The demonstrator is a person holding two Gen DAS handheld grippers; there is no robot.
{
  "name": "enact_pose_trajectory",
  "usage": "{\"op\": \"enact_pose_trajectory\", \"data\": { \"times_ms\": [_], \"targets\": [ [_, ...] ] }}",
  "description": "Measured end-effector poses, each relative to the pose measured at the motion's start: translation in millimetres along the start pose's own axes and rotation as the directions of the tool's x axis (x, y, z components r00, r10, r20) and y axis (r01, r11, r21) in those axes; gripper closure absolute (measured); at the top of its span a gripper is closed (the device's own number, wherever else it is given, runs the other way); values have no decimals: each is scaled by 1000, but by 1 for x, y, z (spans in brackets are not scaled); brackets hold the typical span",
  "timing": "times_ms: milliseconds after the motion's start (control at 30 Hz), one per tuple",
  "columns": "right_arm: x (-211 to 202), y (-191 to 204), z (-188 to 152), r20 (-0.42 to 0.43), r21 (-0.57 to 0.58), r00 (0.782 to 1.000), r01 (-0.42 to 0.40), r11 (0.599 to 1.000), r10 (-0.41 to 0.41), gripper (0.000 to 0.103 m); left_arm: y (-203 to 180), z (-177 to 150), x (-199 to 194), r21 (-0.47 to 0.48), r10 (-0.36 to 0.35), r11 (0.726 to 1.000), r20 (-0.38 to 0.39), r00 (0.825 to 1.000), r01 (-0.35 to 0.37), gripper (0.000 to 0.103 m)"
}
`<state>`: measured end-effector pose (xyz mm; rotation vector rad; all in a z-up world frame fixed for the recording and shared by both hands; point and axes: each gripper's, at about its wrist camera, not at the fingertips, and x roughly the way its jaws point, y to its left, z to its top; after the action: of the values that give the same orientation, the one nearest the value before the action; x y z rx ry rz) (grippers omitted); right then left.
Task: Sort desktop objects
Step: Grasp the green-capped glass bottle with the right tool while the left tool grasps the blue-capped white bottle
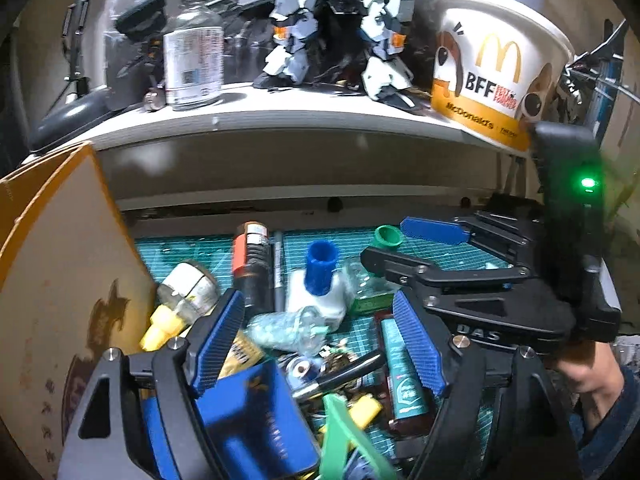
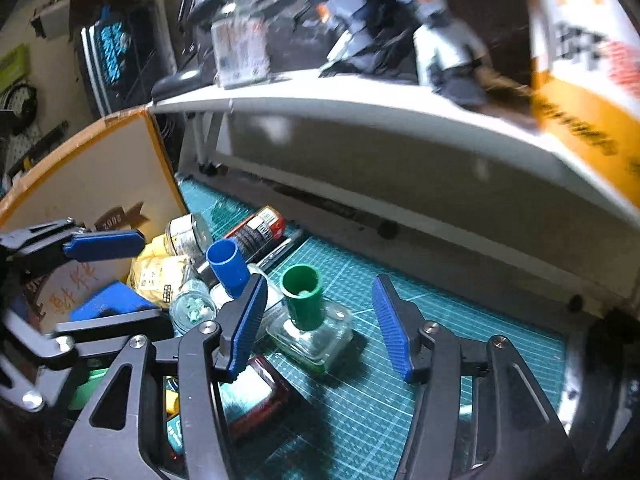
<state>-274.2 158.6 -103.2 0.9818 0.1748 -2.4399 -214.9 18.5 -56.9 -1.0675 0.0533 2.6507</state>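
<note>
A heap of small items lies on the green cutting mat [image 2: 420,364]. My right gripper [image 2: 320,326] is open around a glass bottle with a green cap [image 2: 304,296]; its blue pads stand clear of the glass on both sides. In the left wrist view the right gripper [image 1: 404,246] shows at the right, next to that green cap [image 1: 387,237]. My left gripper [image 1: 320,340] hangs open over the heap, above a clear pouch of green bits [image 1: 280,326], pressing on nothing. A white bottle with a blue cap [image 1: 320,276] stands just beyond it.
A cardboard box [image 1: 60,260] walls the left side. An orange and black tube [image 1: 252,256], a yellow-capped jar [image 1: 184,296] and a blue box [image 1: 256,420] lie in the heap. The white shelf [image 1: 280,114] above carries a McDonald's bucket [image 1: 496,68], a robot model [image 1: 340,28] and a bottle [image 1: 194,52].
</note>
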Motion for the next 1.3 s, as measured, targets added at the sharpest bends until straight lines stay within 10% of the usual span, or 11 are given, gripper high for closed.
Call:
{"op": "enact_pose_trajectory", "data": {
  "times_ms": [500, 867, 1000, 1300],
  "targets": [
    [14, 5, -11, -3, 4, 999, 31, 999, -31, 82, -1, 4, 4, -8, 90, 996, -8, 996, -90, 25],
    [-12, -22, -19, 5, 116, 1000, 22, 993, -22, 83, 1, 21, 17, -49, 92, 994, -71, 993, -96, 25],
    [-21, -26, -24, -3, 137, 999, 33, 990, -33, 83, 7, 31, 23, -37, 220, 974, -81, 972, -224, 25],
    [-31, -42, -25, -11, 198, 998, 56, 979, -55, 83, 28, 50, 52, -150, -66, 987, -116, 991, 48, 25]
  ]
}}
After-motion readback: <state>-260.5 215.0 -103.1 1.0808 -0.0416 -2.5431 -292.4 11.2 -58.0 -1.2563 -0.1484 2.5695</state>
